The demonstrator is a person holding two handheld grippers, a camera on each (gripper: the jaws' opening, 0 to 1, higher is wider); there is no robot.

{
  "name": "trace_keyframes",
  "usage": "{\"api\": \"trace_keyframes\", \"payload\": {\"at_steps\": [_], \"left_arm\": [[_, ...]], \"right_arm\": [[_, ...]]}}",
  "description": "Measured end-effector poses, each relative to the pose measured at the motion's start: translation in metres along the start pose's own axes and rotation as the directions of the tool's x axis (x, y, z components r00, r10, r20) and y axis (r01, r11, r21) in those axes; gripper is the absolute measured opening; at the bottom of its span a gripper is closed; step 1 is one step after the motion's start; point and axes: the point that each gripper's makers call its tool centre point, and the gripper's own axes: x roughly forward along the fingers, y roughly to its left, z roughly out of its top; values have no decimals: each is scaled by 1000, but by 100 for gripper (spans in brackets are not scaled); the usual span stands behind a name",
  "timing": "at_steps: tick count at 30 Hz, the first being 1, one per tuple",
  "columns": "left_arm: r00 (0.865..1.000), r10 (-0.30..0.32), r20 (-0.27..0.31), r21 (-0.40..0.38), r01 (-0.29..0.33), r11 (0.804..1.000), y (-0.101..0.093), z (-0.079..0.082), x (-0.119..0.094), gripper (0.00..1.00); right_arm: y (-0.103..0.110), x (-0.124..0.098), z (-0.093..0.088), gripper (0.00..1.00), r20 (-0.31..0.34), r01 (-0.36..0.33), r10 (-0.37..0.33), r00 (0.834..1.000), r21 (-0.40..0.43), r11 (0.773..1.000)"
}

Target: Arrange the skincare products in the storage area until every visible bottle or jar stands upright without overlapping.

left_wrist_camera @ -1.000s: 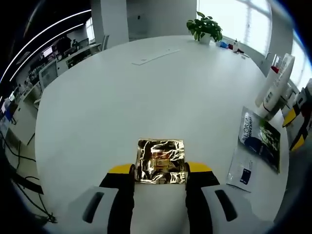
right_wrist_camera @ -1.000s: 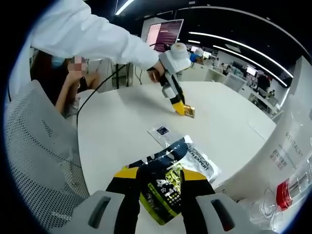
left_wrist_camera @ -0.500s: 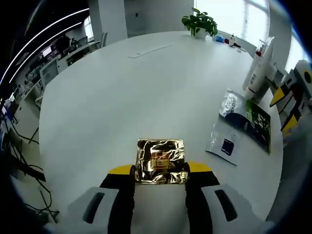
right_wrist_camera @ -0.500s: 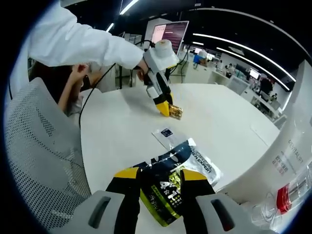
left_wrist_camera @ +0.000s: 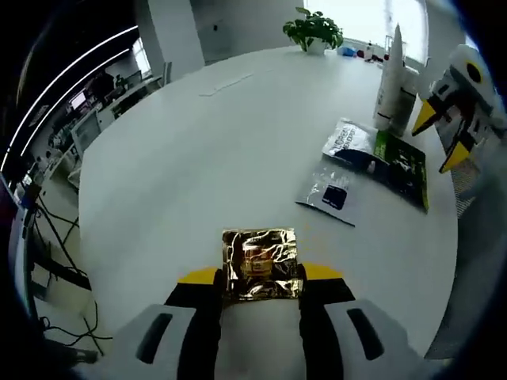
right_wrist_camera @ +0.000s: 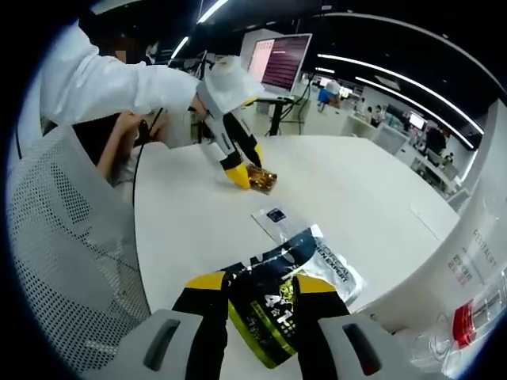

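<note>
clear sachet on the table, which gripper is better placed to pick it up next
Neither is free: the left gripper is shut on the gold sachet, the right gripper on the black-green pouch. The clear sachet lies between them, seemingly nearer the right gripper, so right probably, after setting its pouch down.

A broad, round white surface (left_wrist_camera: 198, 150) carries everything here. In the left gripper view, a small clear sachet with a dark label (left_wrist_camera: 331, 195) lies flat toward the right, and just beyond it a dark-and-green sachet (left_wrist_camera: 392, 162) overlaps a silvery one — all lying flat. Behind them, at the far right, a tall white bottle (left_wrist_camera: 392, 79) stands upright. At the far edge sits a potted plant (left_wrist_camera: 313, 30), with a flat white strip (left_wrist_camera: 226, 79) lying to its left. Near the middle, a gold foil sachet (left_wrist_camera: 260, 263) lies just above the surface.
</note>
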Motion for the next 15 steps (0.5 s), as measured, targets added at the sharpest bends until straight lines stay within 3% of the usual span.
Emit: {"api": "trace_keyframes", "payload": {"at_steps": [8,11,15], "left_arm": [[993,-87,-75,46,91,995,-15,-22,-14,34],[983,-154,-104,160,169,973,-26,-27,-18,34],[961,-238,-140,277,268,923,-40,-33,-22,34]], "right_arm": [[4,1,0,26,-2,-12,12,1000,-5,1000],[5,1,0,26,-2,-16,16,1000,-6,1000],[5,1,1,26,2,-18,18,1000,-9,1000]]}}
